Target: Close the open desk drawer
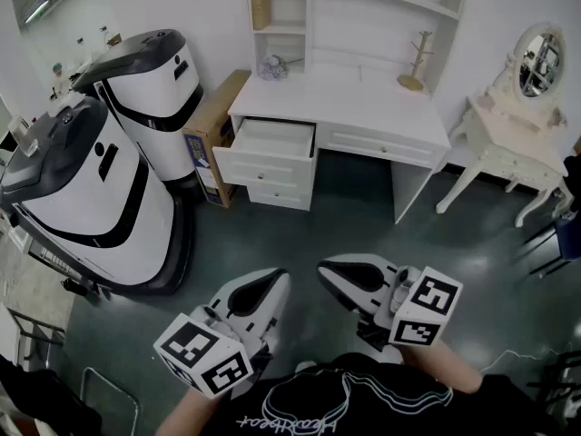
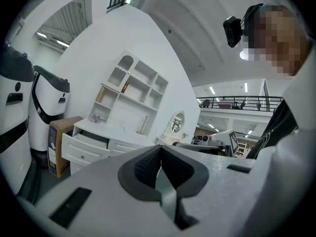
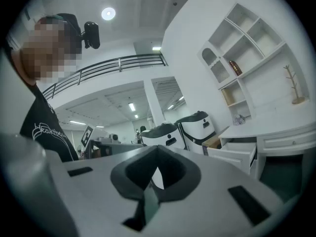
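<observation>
The white desk (image 1: pixel 363 98) with a shelf hutch stands across the dark floor, some way ahead of me. Its top left drawer (image 1: pixel 270 149) is pulled out, and nothing shows inside it; the drawers below it are closed. In the left gripper view the open drawer (image 2: pixel 83 150) shows at the lower left, and in the right gripper view the drawer (image 3: pixel 238 154) shows at the right. My left gripper (image 1: pixel 276 281) and right gripper (image 1: pixel 328 269) hang side by side low in the head view, far short of the desk. Both are shut, jaws meeting with nothing between them.
Two large white-and-black machines (image 1: pixel 86 198) (image 1: pixel 150 75) stand at the left. A cardboard box (image 1: pixel 214 134) leans beside the desk's left end. A white vanity table with an oval mirror (image 1: pixel 511 143) is at the right. A wooden stand (image 1: pixel 415 62) sits on the desktop.
</observation>
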Tool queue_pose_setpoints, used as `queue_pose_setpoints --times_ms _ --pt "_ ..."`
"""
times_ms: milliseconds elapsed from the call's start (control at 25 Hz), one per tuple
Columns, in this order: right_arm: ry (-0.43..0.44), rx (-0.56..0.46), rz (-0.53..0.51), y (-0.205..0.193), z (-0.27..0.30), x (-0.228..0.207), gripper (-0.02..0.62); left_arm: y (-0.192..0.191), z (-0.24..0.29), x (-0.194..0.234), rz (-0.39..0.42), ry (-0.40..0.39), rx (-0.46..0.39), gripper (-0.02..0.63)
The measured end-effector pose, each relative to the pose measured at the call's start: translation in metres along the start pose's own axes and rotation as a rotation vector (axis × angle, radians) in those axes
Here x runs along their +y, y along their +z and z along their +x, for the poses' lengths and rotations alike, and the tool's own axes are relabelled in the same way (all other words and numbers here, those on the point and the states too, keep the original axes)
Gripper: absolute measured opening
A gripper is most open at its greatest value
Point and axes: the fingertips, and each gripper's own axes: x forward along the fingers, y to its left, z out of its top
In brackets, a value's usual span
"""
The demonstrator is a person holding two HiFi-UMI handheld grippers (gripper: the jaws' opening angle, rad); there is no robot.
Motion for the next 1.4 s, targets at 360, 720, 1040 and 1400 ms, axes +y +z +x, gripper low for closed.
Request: queue_pose_setpoints --times_ms 360,720,1040,1400 --pt "-0.036 -0.012 0.026 -0.002 0.000 -0.006 0.006 -0.002 0.000 0.004 -0.003 -0.002 -0.004 0.005" --pt "-0.014 -0.008 0.037 -0.007 0.013 -0.029 0.006 -0.004 0.017 0.028 -0.007 0.020 0.000 0.005" --pt "-0.011 -0.037 0.078 0.005 0.038 -0.092 0.006 0.000 0.062 0.074 -0.015 0.046 0.042 0.005" --pt "-0.030 0.006 0.143 0.023 0.084 -0.205 0.006 0.023 0.148 0.159 -0.076 0.069 0.087 0.005"
